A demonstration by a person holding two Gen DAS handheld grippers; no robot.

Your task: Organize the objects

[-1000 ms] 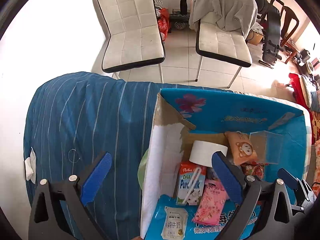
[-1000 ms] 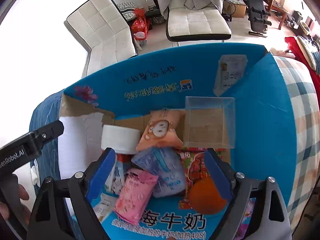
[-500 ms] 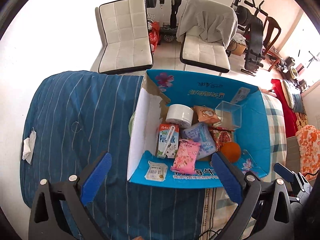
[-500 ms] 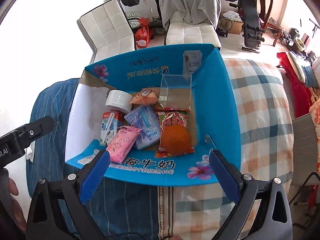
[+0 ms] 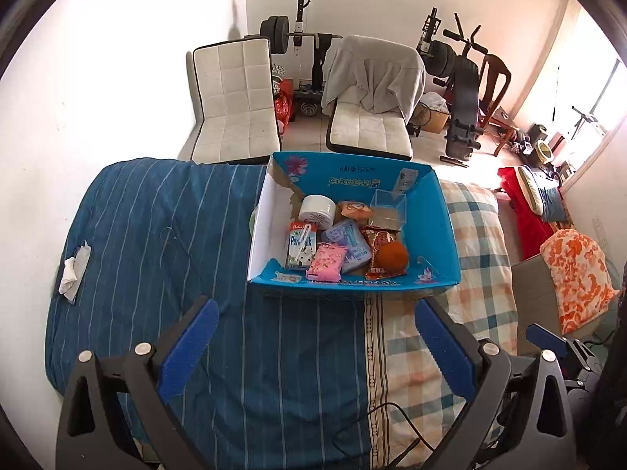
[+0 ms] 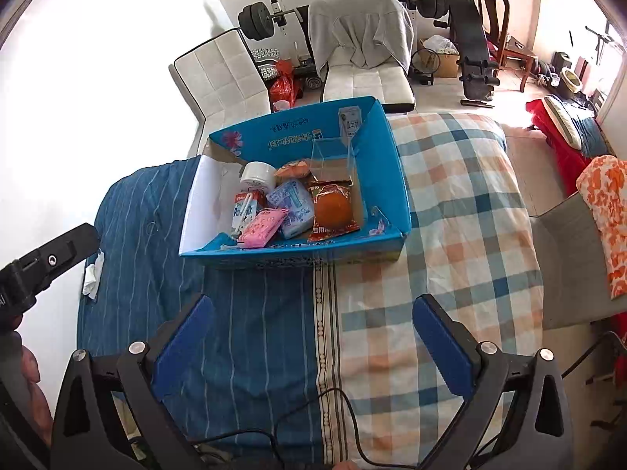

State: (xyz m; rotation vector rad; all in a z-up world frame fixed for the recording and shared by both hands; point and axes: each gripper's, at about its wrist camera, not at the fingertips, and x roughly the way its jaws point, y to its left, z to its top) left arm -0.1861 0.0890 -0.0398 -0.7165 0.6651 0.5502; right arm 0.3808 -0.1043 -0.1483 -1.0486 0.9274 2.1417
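Note:
A blue cardboard box (image 5: 439,235) (image 6: 395,180) sits on the bed. It holds a milk carton (image 5: 301,246), a white tape roll (image 5: 317,208), a pink packet (image 5: 327,262), a pale blue packet (image 5: 350,241), an orange (image 5: 393,254) on a red packet, a bear snack bag (image 5: 352,208) and a clear plastic box (image 5: 388,207). My left gripper (image 5: 316,337) is open and empty, well back from the box. My right gripper (image 6: 311,333) is open and empty, also back from the box.
The bed has a blue striped cover (image 5: 156,227) and a checked cover (image 6: 462,211). A crumpled tissue (image 5: 72,270) lies at the left edge. A black cable (image 6: 313,423) lies near me. Two white chairs (image 5: 235,98) and gym gear stand beyond the bed.
Both grippers have pulled up and back from over the box. The whole box and much of the bed now show. Both stay open and empty.

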